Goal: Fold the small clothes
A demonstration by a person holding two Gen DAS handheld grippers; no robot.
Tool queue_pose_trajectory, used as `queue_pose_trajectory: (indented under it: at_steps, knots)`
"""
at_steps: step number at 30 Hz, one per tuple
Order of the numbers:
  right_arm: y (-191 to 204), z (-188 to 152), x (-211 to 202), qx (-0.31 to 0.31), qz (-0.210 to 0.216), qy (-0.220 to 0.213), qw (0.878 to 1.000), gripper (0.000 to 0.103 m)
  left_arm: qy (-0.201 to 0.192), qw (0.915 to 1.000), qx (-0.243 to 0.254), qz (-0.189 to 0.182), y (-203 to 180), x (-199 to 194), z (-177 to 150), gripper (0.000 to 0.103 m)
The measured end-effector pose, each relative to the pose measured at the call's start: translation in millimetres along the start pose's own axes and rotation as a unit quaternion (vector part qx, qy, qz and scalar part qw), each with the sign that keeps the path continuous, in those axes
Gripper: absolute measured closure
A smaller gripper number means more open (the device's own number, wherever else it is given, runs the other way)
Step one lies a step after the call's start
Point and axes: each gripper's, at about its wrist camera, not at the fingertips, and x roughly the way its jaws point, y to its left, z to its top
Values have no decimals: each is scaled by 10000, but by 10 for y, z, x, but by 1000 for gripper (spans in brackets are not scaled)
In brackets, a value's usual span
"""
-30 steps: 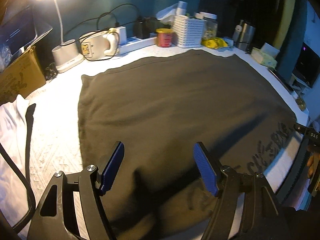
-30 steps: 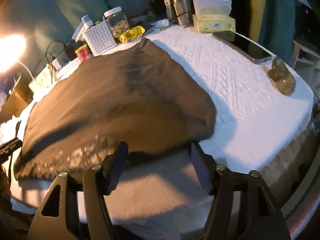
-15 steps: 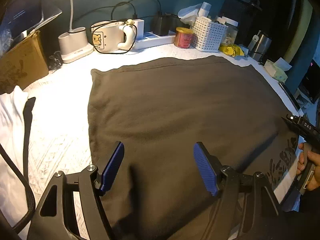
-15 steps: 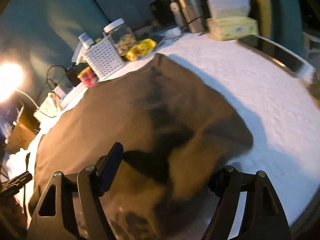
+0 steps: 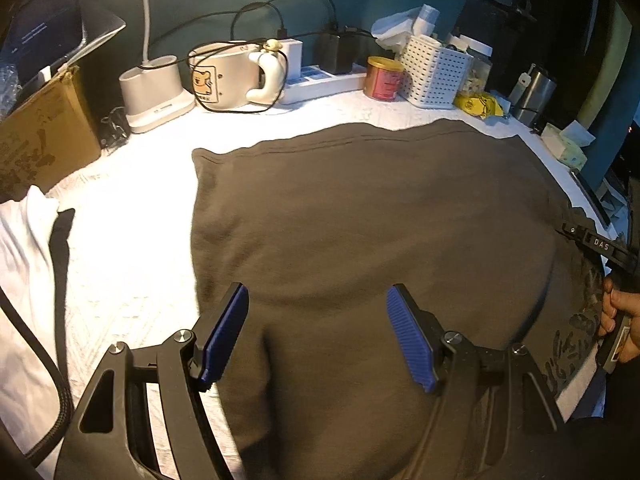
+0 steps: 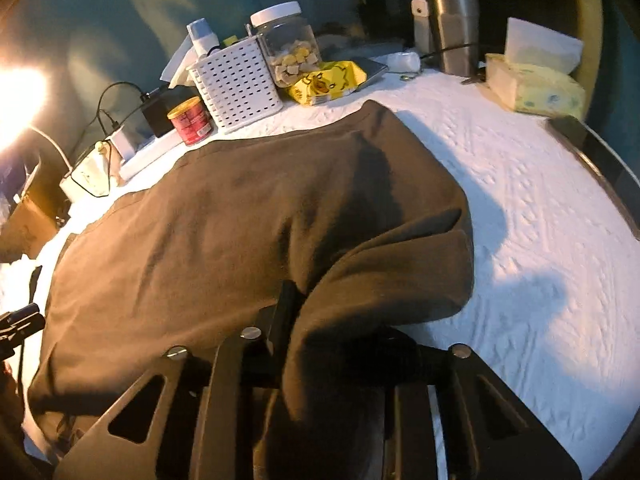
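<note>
A dark brown cloth garment (image 5: 372, 216) lies spread over the white textured table cover (image 5: 132, 208), its far hem near a white perforated plastic basket (image 5: 434, 72) and a small red tin (image 5: 383, 78). The right gripper (image 6: 320, 332) is pinched on the garment's near right corner, the fabric bunched and lifted over its fingers, which are mostly hidden, so the exact hold is hard to judge. The left gripper (image 5: 318, 334) hangs above the garment's near edge, its blue-padded fingers (image 5: 224, 330) spread apart with nothing between them.
</note>
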Motion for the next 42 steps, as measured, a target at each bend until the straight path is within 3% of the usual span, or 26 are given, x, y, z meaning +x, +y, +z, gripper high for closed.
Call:
queue_pose_trajectory:
  at_steps: [10, 20, 32, 37, 42]
  knots:
    - [306, 140, -157, -96, 140, -220, 9996, 86, -158, 9998, -115, -2, 280, -73, -22, 31]
    - [1098, 243, -347, -910, 210, -498, 9944, 86, -418, 9985, -318, -128, 565, -213, -109, 31]
    - [1927, 55, -218, -1734, 440, -304, 9834, 88, -509, 9972, -514, -201, 822, -294, -240, 31]
    - [2353, -182, -164, -2434, 380, -228, 9689, 88, -539, 9966, -577, -251, 892, -314, -288, 31]
    - [2596, -346, -55, -2700, 481, -37, 9616, 88, -576, 9963, -570, -277, 948, -362, -340, 31]
